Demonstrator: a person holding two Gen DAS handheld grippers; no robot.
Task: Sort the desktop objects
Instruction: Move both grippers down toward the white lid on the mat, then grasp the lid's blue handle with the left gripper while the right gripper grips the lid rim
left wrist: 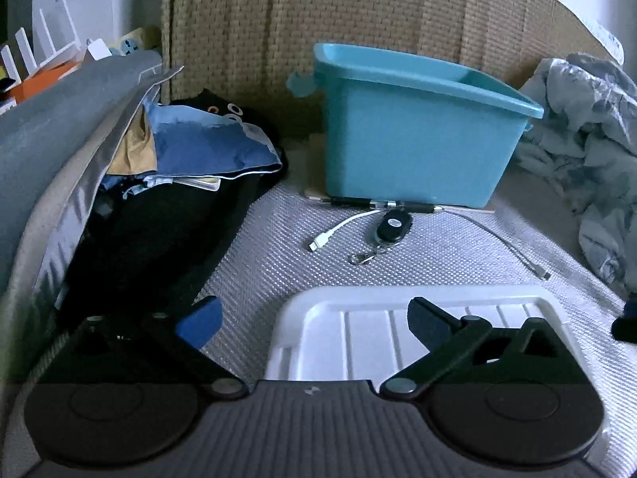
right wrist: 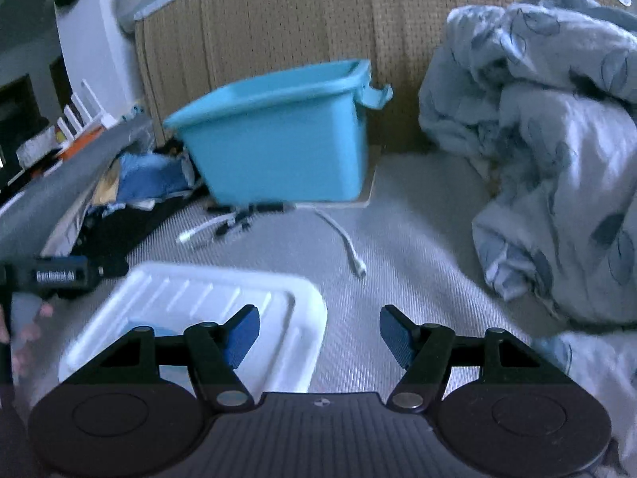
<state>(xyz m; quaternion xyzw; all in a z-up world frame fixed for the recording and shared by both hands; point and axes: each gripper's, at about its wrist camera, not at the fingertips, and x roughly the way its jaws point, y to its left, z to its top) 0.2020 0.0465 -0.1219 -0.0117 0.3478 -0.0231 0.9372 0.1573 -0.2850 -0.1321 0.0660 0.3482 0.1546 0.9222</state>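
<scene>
The right wrist view is smeared with motion: the turquoise bin (right wrist: 278, 139) has soft edges, and the small things at its foot, a black pen (right wrist: 254, 208) and a key fob (right wrist: 235, 225), are only dark streaks there. The bin's inside is hidden in both views. The white tray (left wrist: 398, 298) is partly covered by the left tongs (left wrist: 314, 324). A hand (right wrist: 28, 334) at the left edge is cut off and blurred. The label on the other tool (right wrist: 55, 276) is too fuzzy to read.
</scene>
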